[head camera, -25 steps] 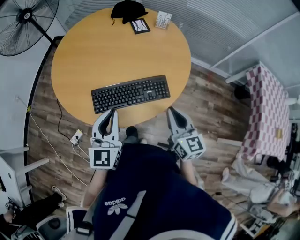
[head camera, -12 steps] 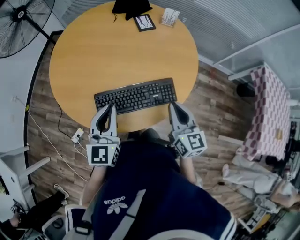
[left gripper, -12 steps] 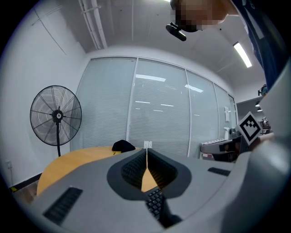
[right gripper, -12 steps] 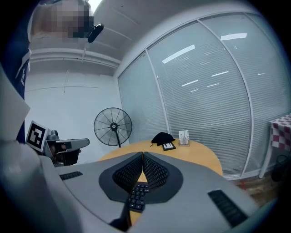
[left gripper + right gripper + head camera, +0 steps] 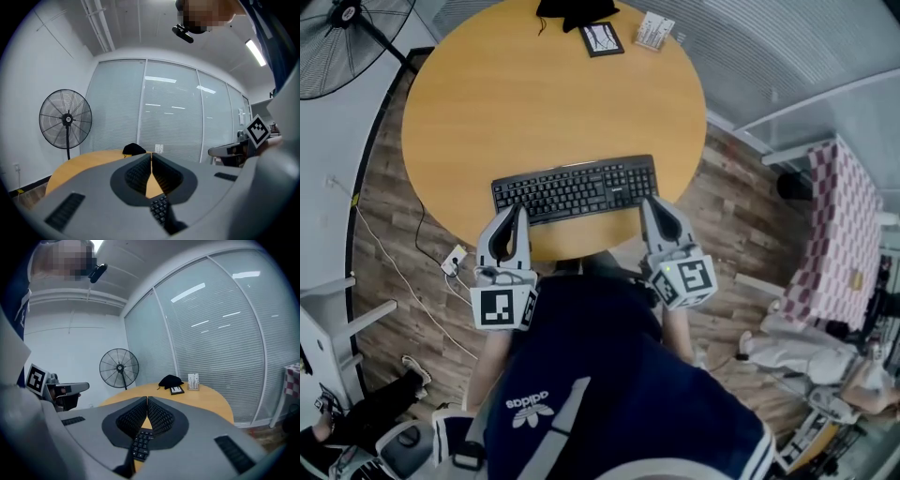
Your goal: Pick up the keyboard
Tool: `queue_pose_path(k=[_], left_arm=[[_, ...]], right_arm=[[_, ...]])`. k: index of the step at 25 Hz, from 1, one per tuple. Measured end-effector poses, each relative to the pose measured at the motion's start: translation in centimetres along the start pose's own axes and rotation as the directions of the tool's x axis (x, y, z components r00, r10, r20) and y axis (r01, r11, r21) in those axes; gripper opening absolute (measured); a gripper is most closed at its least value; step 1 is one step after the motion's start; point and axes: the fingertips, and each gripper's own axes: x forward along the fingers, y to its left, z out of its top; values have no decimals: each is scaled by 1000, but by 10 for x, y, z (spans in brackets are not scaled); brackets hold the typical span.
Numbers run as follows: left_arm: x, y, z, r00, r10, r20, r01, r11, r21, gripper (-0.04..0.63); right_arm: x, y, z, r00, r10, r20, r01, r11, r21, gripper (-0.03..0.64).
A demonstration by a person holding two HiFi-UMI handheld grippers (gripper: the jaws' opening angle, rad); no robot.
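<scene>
A black keyboard (image 5: 576,189) lies across the near part of a round wooden table (image 5: 487,103). My left gripper (image 5: 521,208) hovers at the keyboard's near left corner, its jaws shut with nothing between them. My right gripper (image 5: 647,201) sits at the keyboard's near right end, also shut and empty. In the left gripper view the closed gripper (image 5: 151,155) points over the keyboard's keys (image 5: 160,208). In the right gripper view the closed gripper (image 5: 147,401) likewise looks along the keyboard (image 5: 141,444).
At the table's far edge lie a black cloth (image 5: 577,11), a small framed card (image 5: 603,38) and a white card holder (image 5: 654,31). A standing fan (image 5: 337,37) is at far left. Cables and a power strip (image 5: 451,263) lie on the floor; a checkered cloth (image 5: 834,244) is at right.
Both grippers have moved forward toward the table, from short of the edge to the keyboard's near corners. Their jaws stayed shut.
</scene>
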Motion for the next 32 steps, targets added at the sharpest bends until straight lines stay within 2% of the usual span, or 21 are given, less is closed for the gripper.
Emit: queue_pose_path(k=[9, 22, 32], left_arm=[[13, 7, 4, 996, 90, -13, -90, 995, -32, 9], [28, 5, 8, 991, 131, -8, -131, 991, -30, 9], [29, 23, 3, 987, 161, -20, -162, 986, -35, 9]], right_arm=[[16, -18, 17, 999, 51, -8, -51, 998, -36, 6], [33, -37, 20, 996, 88, -20, -88, 995, -38, 6], [43, -34, 22, 992, 122, -21, -123, 991, -44, 6]])
